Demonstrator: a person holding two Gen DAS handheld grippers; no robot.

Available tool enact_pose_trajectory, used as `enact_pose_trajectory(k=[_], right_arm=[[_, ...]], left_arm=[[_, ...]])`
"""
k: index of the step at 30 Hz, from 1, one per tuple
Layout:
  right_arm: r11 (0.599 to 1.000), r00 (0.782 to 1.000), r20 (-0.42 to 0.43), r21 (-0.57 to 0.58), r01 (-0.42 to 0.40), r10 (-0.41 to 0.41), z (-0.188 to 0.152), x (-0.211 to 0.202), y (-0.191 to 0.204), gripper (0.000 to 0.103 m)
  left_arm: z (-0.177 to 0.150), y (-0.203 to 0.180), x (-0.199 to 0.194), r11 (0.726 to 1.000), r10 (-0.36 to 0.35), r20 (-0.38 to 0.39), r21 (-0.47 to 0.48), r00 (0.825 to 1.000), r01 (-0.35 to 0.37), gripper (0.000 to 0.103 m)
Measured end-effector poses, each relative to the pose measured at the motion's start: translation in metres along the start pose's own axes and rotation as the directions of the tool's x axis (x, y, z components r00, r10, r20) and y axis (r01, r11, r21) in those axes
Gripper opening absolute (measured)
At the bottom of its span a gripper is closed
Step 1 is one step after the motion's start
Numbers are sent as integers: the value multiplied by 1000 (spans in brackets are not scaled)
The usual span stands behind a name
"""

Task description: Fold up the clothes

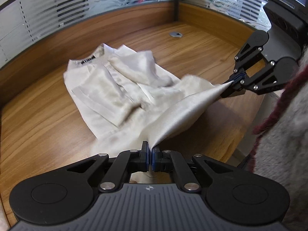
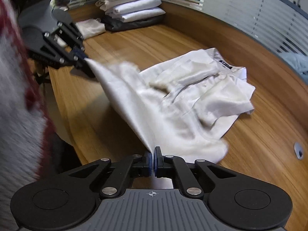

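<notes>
Your left claw (image 1: 149,154) is clamped on one hem corner of the white shirt (image 1: 115,84), your right claw (image 2: 153,158) on the other, hem stretched taut between them, lifted off the bench (image 1: 38,115). Collar end still lies crumpled on the wood. Stack of folded clothes (image 2: 132,5) sits at the far bench edge, well apart. Cable grommet (image 1: 175,34) beyond the collar. Your grey sleeve (image 1: 279,154) crowds the near edge.

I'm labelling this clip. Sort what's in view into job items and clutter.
In the job:
cream satin collared shirt
left gripper, shut on its hem
right gripper, shut on its hem

Lying about:
stack of folded clothes
round metal cable grommet
wooden desk
</notes>
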State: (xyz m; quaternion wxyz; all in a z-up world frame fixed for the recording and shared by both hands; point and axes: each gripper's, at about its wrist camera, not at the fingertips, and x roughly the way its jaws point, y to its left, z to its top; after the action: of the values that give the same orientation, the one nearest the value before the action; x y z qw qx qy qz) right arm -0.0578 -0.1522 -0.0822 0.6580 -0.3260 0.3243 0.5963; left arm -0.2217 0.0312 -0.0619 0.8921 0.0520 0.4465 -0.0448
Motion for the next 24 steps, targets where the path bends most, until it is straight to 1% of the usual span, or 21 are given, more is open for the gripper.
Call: enact_pose_trajectory(k=[3,7,9,11,15,17,20,24], right_arm=[[1000,1000,-8,19,10,-9,21,-2,-17,5],[998,999,-4,44,38,-38,46,9,-47,5],[998,999,-7,47,47,-47,56,16,-60,5],[998,999,-13,46,52,-52,64,24,-74,5],[997,997,-30,29,65,-64,81,45,-100,5],[998,997,-40,32,62,-61,88,57,-114,5],[998,997,-61,47,42,-39,95,79,-132,5],[998,995,-101,60,12,-6,99,112,-150,6]], left_arm=[[14,10,2,1000,20,3,-3,1000,-20,3],[36,28,15,999,44,-7,-8,999,-44,3],[48,37,23,998,61,-5,2,998,-61,3],[59,46,28,996,86,18,30,996,-86,3],[79,68,50,993,109,22,43,994,-109,4],[88,82,64,992,116,12,38,993,-116,4],[99,104,88,993,118,-26,18,993,-117,4],[104,125,120,994,114,-73,2,991,-114,5]])
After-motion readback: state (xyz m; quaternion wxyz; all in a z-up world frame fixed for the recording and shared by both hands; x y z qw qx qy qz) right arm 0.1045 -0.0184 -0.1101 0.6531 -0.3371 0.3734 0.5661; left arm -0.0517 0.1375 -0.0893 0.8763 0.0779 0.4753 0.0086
